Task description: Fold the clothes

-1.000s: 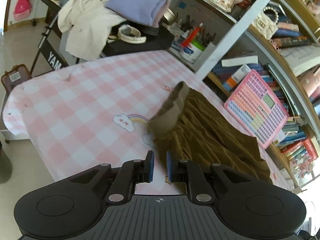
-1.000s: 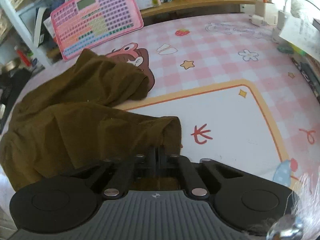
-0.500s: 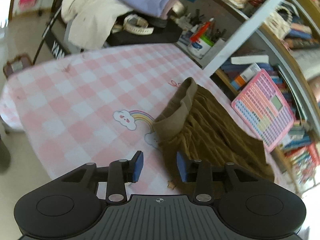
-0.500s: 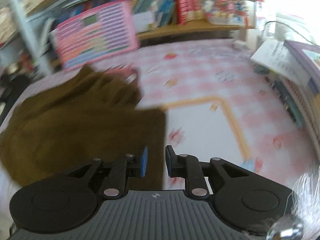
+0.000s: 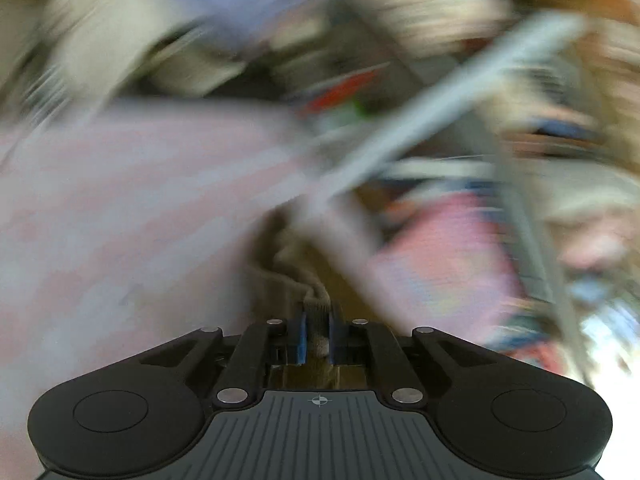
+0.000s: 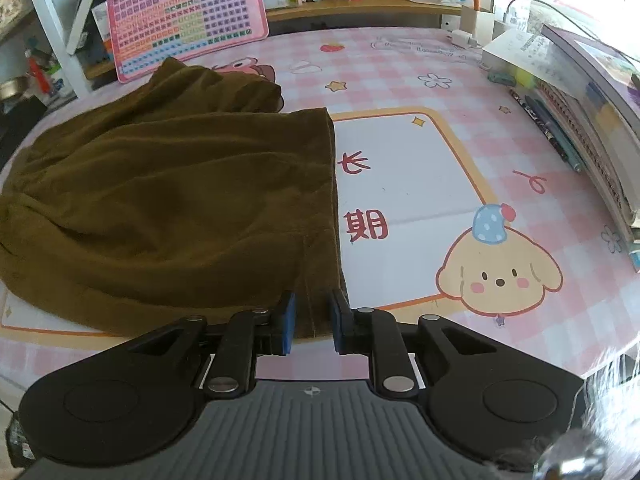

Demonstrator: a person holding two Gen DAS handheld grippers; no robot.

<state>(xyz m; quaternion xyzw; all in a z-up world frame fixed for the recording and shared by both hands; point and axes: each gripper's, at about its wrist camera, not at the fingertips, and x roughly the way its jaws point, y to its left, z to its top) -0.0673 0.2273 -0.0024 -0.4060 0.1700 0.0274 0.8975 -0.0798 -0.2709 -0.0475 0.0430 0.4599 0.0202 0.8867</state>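
A brown corduroy garment (image 6: 172,200) lies spread on the pink checked tablecloth (image 6: 400,68), its hem running down toward me. My right gripper (image 6: 312,328) is open, its blue pads on either side of the hem's near corner. The left wrist view is heavily blurred. My left gripper (image 5: 318,334) is shut on the garment's lighter ribbed waistband (image 5: 316,312), which bunches up beyond the pads.
A pink toy keyboard (image 6: 184,16) leans against the bookshelf at the back. Stacked books (image 6: 592,92) and pens (image 6: 548,128) line the right edge of the table. A white charger (image 6: 464,36) sits at the back right.
My left gripper opened, moved onto the waistband and shut on it, and is moving fast. My right gripper let go of the hem and opened; the garment now lies flatter.
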